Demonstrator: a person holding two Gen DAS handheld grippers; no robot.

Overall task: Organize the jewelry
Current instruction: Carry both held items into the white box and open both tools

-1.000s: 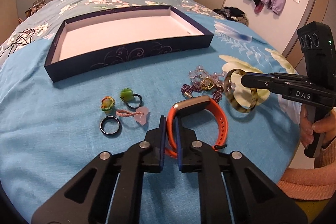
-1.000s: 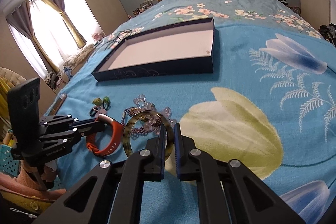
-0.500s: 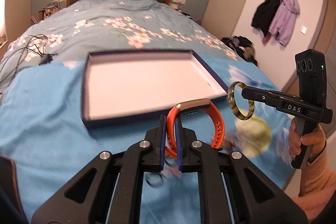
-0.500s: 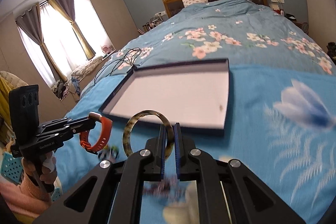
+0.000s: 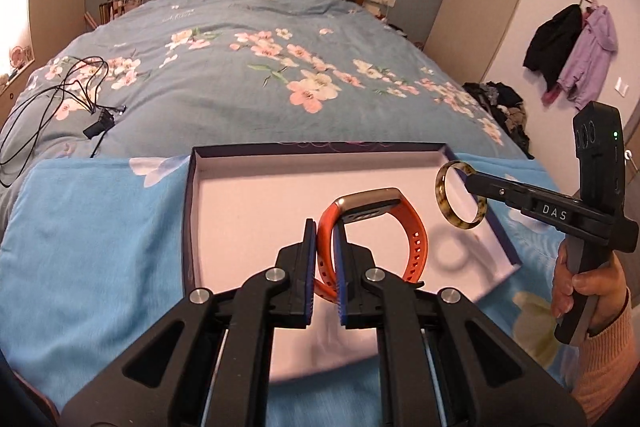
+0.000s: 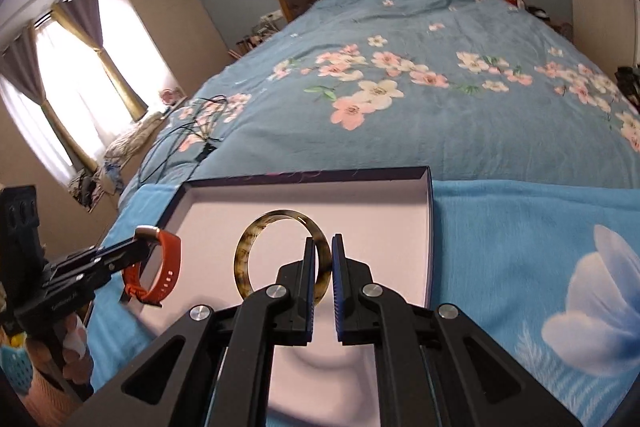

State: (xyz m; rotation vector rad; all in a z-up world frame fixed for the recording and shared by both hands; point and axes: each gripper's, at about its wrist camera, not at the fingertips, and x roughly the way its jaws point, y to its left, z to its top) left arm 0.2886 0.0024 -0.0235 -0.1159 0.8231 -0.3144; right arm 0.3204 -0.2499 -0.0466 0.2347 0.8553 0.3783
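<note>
Left wrist view shows the orange fitness band [image 5: 376, 227] in the centre of the frame, its strap pinched between the jaws of the left gripper [image 5: 325, 251], hanging above the pale floor of the open jewelry box [image 5: 192, 227]. To its right, the tortoiseshell bangle [image 5: 460, 197] hangs from the jaws of the right gripper [image 5: 476, 183], clamped on its rim, above the box's right-hand corner and casting a shadow on the lining. Neither piece touches the box yet.

The risks, as I judge them: the bangle is hard and smooth and held only at one thin edge, so it could twist or slip out, and released from height it might roll or bounce over the low wall onto the blue blanket [image 5: 92, 247]. It sits very near the right wall, so a release there could land it on the rim. The band is springy and may flip on release. Both pieces hang near each other, so they or the grippers could collide.
</note>
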